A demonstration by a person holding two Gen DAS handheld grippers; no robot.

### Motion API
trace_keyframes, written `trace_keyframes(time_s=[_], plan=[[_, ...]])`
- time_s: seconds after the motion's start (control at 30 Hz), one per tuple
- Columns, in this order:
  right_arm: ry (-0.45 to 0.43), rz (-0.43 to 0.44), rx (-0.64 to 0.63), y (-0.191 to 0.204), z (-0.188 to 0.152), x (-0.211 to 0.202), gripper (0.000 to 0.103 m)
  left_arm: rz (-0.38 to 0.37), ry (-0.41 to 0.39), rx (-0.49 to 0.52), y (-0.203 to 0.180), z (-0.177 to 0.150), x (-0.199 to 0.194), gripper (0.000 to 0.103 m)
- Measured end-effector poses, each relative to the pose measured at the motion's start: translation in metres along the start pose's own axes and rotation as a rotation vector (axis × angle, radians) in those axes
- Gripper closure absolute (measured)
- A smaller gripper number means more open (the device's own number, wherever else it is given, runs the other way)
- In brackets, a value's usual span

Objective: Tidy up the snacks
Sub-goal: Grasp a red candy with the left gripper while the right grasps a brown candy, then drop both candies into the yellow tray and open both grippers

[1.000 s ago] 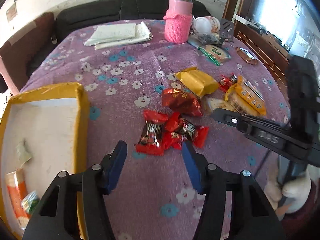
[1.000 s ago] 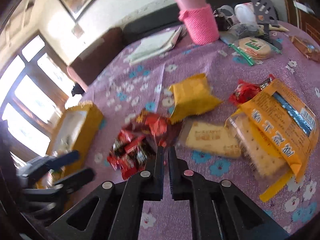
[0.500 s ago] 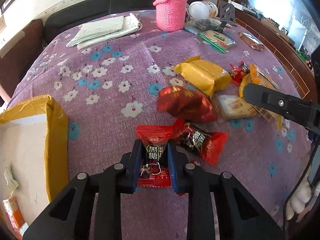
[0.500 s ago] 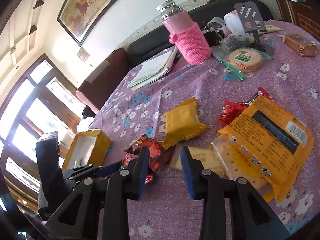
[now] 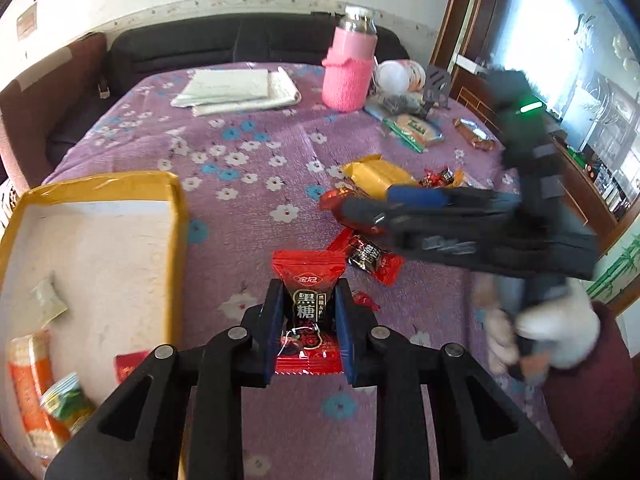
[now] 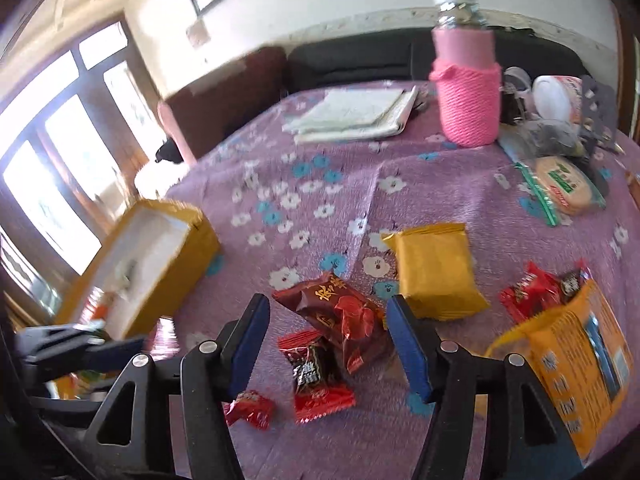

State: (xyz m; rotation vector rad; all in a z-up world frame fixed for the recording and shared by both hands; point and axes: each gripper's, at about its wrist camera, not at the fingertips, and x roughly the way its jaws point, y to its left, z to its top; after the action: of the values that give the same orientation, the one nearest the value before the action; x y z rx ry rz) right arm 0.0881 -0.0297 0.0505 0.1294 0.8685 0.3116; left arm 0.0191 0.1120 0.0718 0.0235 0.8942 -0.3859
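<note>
- My left claw [image 5: 309,320] is pinching a red candy packet [image 5: 308,312] between its blue pads, lifted clear of the purple flowered cloth [image 5: 248,136] that covers the counter.
- The yellow-edged box [image 5: 176,216] sits just to the left of that claw; I can see an orange packet [image 5: 30,376] and a green-and-white one [image 5: 66,402] lying in its near corner.
- My right claw [image 6: 328,344] is spread wide and holds nothing. It hangs over a dark red foil pack [image 6: 340,312] and a second red candy packet [image 6: 316,376], both lying on the cloth between its fingers as I look down.
- A small red sweet [image 6: 250,408] lies just beside the left finger of that claw.
- A yellow snack pack [image 6: 436,272] lies near the right finger, and an orange cracker bag [image 6: 580,360] is further right.
- At the far side stand a pink knit-sleeved bottle [image 6: 468,96] and a folded paper stack [image 6: 356,114].
</note>
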Motion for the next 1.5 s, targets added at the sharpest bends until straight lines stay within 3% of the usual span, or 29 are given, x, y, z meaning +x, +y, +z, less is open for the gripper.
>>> trace_keyframes(time_s=[0.2, 0.3, 0.5, 0.73, 1.0, 1.3, 1.43, 1.5], plan=[[0.088, -0.125, -0.111, 0.017, 0.0, 0.032, 0.053, -0.012, -0.053, -0.04, 0.017, -0.006, -0.03, 0.081], [0.079, -0.132, -0.089, 0.018, -0.002, 0.031, 0.066, -0.005, -0.074, -0.061, 0.025, -0.011, -0.043, 0.081], [0.027, -0.104, 0.014, 0.016, -0.004, 0.01, 0.075, 0.012, -0.112, -0.12, 0.051, -0.021, -0.068, 0.081], [-0.02, -0.008, 0.039, 0.046, 0.005, -0.031, 0.075, 0.049, -0.106, -0.223, 0.103, -0.021, -0.076, 0.081], [0.058, 0.237, 0.029, 0.124, 0.015, -0.018, 0.075, 0.128, -0.045, -0.37, 0.17, -0.009, -0.047, 0.081], [0.145, 0.291, -0.031, 0.192, 0.013, 0.037, 0.075, 0.128, -0.027, -0.481, 0.208, -0.023, -0.038, 0.078], [0.15, 0.288, -0.038, 0.201, 0.009, 0.046, 0.072, 0.115, -0.032, -0.507, 0.212, -0.026, -0.044, 0.062], [0.148, 0.309, -0.015, 0.197, 0.006, 0.044, 0.068, 0.108, -0.049, -0.519, 0.209, -0.027, -0.053, 0.061]])
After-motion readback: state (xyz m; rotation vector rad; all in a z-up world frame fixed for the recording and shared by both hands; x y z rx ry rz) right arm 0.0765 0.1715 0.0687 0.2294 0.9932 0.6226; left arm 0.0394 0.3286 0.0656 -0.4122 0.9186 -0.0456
